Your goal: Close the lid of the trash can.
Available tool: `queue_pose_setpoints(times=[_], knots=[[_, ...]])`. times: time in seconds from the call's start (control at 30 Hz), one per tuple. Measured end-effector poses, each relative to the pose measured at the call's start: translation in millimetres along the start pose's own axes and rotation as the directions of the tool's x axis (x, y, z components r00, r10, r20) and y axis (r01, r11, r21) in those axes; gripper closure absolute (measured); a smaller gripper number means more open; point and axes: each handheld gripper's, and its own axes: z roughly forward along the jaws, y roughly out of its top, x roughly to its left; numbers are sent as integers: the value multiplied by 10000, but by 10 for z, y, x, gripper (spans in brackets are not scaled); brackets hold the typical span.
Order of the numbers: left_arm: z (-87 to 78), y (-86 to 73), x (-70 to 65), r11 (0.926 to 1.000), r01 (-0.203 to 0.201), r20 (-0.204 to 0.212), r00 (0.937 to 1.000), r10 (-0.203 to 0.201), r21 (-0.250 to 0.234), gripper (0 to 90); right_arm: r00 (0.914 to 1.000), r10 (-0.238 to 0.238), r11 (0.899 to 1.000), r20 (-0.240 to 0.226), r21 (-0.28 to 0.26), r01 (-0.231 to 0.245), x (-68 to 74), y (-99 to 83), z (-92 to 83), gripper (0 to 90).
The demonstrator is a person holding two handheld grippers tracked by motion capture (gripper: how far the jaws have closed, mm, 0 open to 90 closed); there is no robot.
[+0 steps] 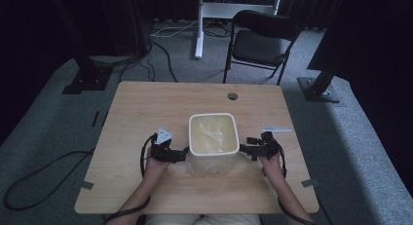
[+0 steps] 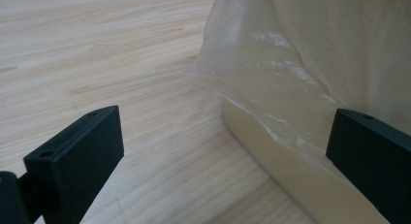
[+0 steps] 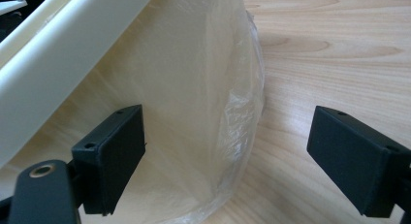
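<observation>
A cream square bin (image 1: 213, 119) lined with a thin clear plastic bag (image 1: 212, 136) stands in the middle of the wooden table (image 1: 146, 103). My left gripper (image 1: 184, 152) is at the bin's left side, open, its jaws wide apart around the bag's loose edge (image 2: 271, 88) by the bin's lower wall (image 2: 291, 170). My right gripper (image 1: 244, 144) is at the bin's right side, also open, with the bag-covered wall (image 3: 194, 112) bulging between its jaws under the white rim (image 3: 63, 54). Neither pair of jaws pinches anything.
A small dark round disc (image 1: 232, 95) sits near the table's far edge. A white slip (image 1: 275, 129) lies on the table right of the bin. Beyond the table stand a black folding chair (image 1: 260, 40), stand legs and floor cables (image 1: 160, 54).
</observation>
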Motion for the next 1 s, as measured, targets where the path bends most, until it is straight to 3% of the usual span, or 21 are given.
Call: queue_pose_setpoints(times=[0.37, 0.53, 0.63, 0.77, 0.9, 1.0], knots=[[116, 69, 145, 9998, 182, -283, 9994, -178, 123, 3, 9998, 24, 10000, 196, -12, -24, -33, 146, 131, 129], [136, 74, 196, 9991, 398, -177, 9991, -396, 121, 3, 9996, 33, 10000, 298, -11, -33, -63, 202, 177, 127], [95, 49, 186, 9997, 232, -172, 9996, -234, -117, 3, 9969, -372, 9993, 698, -54, 377, -45, 218, 168, 127], [-10, 44, 195, 9989, 193, -366, 9991, -208, -418, 3, 9843, -844, 9953, 1551, -337, 907, -22, 206, 120, 127], [-115, 30, 228, 9962, 347, -378, 9986, -379, -799, 3, 9764, -861, 9917, 1980, -768, 1031, -37, 180, 54, 127], [-167, 16, 256, 9951, 397, -358, 9984, -431, -909, 3, 9759, -792, 9892, 2034, -1047, 1021, -45, 162, 5, 127]])
